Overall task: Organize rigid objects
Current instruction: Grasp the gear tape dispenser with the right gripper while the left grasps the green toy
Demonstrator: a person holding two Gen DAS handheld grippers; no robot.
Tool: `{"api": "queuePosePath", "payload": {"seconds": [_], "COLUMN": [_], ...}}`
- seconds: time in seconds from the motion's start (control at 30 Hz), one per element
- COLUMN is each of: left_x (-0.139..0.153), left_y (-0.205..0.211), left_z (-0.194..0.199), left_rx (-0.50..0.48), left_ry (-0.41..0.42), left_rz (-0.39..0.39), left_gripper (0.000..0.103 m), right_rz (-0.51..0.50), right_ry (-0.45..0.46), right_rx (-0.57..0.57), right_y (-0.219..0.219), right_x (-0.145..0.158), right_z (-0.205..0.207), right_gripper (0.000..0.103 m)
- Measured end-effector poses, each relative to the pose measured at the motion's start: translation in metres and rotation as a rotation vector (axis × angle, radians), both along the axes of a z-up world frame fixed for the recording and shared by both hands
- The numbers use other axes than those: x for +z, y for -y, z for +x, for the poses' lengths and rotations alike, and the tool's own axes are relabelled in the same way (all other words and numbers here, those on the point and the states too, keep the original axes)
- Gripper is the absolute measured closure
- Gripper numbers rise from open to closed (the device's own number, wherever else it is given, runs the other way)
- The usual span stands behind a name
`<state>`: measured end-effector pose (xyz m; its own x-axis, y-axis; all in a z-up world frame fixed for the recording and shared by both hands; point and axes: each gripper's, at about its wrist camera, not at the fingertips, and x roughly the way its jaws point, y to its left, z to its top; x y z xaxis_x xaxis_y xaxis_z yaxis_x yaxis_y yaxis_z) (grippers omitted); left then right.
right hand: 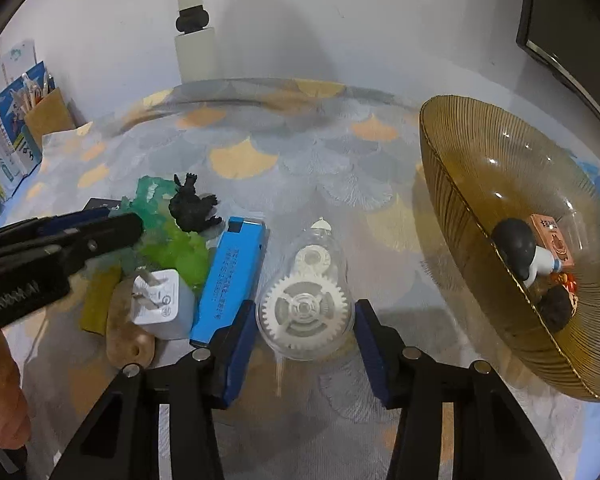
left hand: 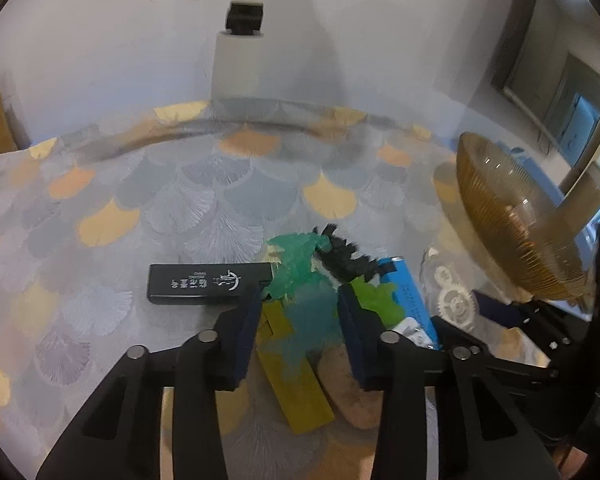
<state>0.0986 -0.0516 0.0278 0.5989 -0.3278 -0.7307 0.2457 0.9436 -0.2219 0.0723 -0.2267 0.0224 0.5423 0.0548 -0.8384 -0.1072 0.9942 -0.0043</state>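
Note:
My left gripper point(left hand: 300, 300) is open over a pile: a teal dinosaur figure point(left hand: 296, 256), a black dinosaur figure point(left hand: 342, 258), a light green figure point(left hand: 374, 300), a yellow-green block point(left hand: 296, 380) and a tan piece point(left hand: 346, 384). A black flat box point(left hand: 208, 283) lies just left of it. My right gripper point(right hand: 304, 320) is open around a clear correction-tape dispenser point(right hand: 306, 304) with white gears. A blue box point(right hand: 230, 280) and a white charger plug point(right hand: 162, 304) lie to its left. An amber glass bowl point(right hand: 480, 280) at right holds several small items.
The table has a fan-patterned cloth point(right hand: 260, 152). A white post point(right hand: 194, 40) stands at the back edge. A cardboard pen holder point(right hand: 44, 116) and boxes stand at back left. The left gripper point(right hand: 60, 244) crosses the right wrist view at left.

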Motion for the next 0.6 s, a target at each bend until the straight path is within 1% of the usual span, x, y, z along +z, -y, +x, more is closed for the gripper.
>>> {"api": "queuePosePath", "payload": {"seconds": [0.03,0.07,0.1,0.2,0.27,0.33,0.4,0.43,0.47,0.5,0.53,0.57,0.6], "left_x": [0.004,0.009,0.012,0.018,0.016,0.009,0.003,0.001,0.0,0.003,0.005,0.008,0.011], "left_y": [-0.003,-0.009,-0.012,-0.022,-0.027,-0.032,-0.039,-0.041,-0.043,-0.046,-0.046,-0.043,-0.038], "left_z": [-0.005,-0.013,-0.018,-0.04,-0.055,-0.066,-0.07,-0.068,-0.065,-0.06,-0.056,-0.05,-0.043], "left_rx": [0.004,0.006,0.007,0.022,0.028,0.022,0.025,0.039,0.052,0.061,0.068,0.077,0.081], "left_ry": [0.011,0.022,0.029,0.046,0.042,0.018,-0.02,-0.038,-0.05,-0.041,-0.03,-0.02,-0.003], "left_rz": [-0.009,-0.021,-0.029,-0.034,-0.028,-0.03,-0.055,-0.065,-0.079,-0.107,-0.113,-0.097,-0.076], "left_gripper": [0.071,0.077,0.085,0.085,0.085,0.085,0.083,0.078,0.065,0.055,0.046,0.029,0.024], "right_rz": [0.011,0.019,0.033,0.08,0.101,0.1,0.09,0.081,0.073,0.072,0.069,0.062,0.058], "right_ry": [-0.003,-0.007,-0.013,-0.023,-0.021,-0.021,-0.022,-0.021,-0.021,-0.025,-0.017,-0.004,0.0], "right_rx": [0.003,0.004,0.006,0.02,0.031,0.042,0.055,0.061,0.065,0.067,0.068,0.072,0.073], "right_y": [0.002,0.004,0.006,0.011,0.014,0.015,0.015,0.015,0.015,0.015,0.015,0.015,0.014], "right_x": [0.0,0.001,0.003,0.009,0.012,0.013,0.012,0.011,0.009,0.007,0.006,0.005,0.004], "right_z": [-0.002,-0.006,-0.011,-0.028,-0.044,-0.058,-0.072,-0.078,-0.082,-0.085,-0.087,-0.089,-0.09], "right_gripper": [0.055,0.055,0.055,0.055,0.055,0.055,0.055,0.055,0.055,0.055,0.055,0.055,0.055]}}
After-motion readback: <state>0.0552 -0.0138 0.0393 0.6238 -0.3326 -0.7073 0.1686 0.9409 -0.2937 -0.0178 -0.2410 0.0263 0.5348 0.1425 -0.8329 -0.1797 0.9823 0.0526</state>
